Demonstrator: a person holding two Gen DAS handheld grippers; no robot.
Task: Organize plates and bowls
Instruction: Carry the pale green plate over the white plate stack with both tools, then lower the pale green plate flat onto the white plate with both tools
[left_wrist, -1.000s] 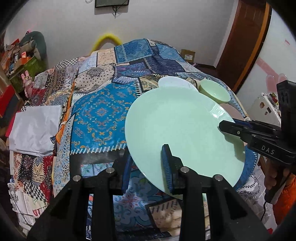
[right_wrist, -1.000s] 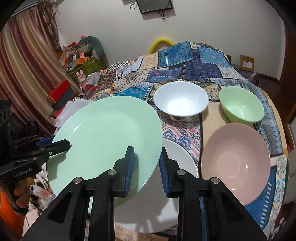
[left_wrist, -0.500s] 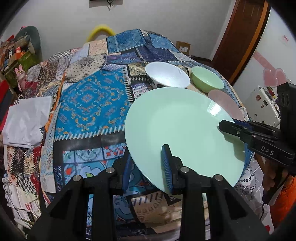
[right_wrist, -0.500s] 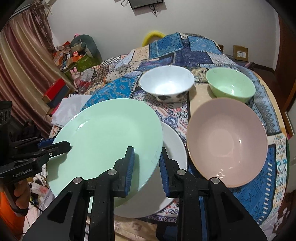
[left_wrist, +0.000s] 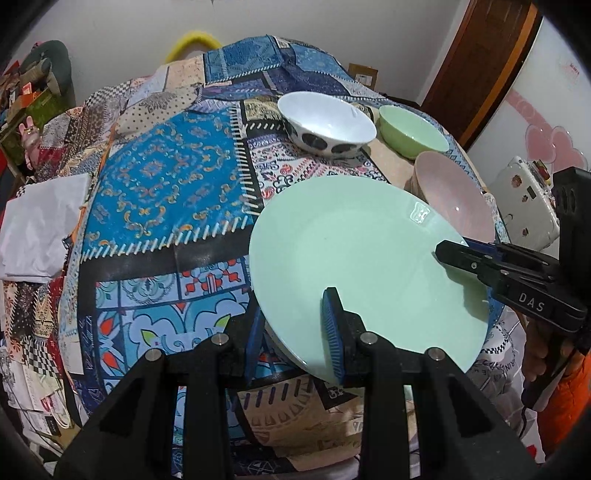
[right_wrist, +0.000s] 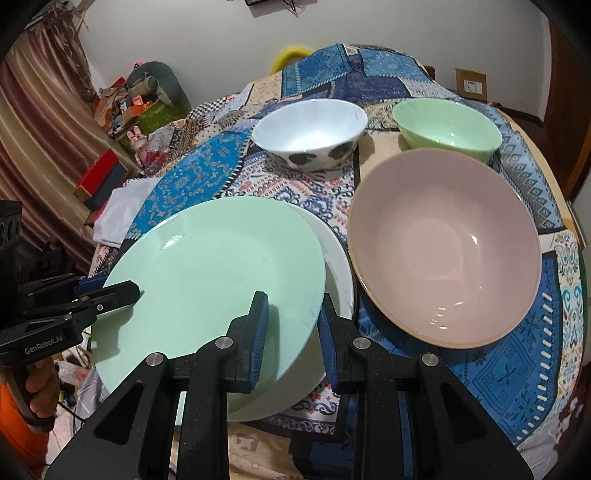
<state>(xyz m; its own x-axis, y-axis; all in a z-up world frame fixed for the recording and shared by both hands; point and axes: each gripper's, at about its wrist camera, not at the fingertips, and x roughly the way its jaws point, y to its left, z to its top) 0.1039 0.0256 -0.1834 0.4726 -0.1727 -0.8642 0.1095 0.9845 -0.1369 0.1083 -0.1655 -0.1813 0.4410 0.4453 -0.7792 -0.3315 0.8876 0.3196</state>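
While both grippers pinch opposite edges of the green plate (right_wrist: 214, 280), it hangs tilted just over the white plate (right_wrist: 338, 266) on the patchwork cloth (left_wrist: 162, 177). The right gripper (right_wrist: 291, 325) has its blue pads closed on the plate's near right rim, one finger above and one below; the left gripper (left_wrist: 295, 332) clamps the opposite rim the same way, each tool showing at the edge of the other's view. Stacking looks barely begun: the green plate is not yet set down, though it already overlaps most of the white one beneath. Just right of it sits the pink bowl (right_wrist: 443, 243), with the white patterned bowl (right_wrist: 310, 133) and green bowl (right_wrist: 447, 125) farther back, all three apart and unnested.
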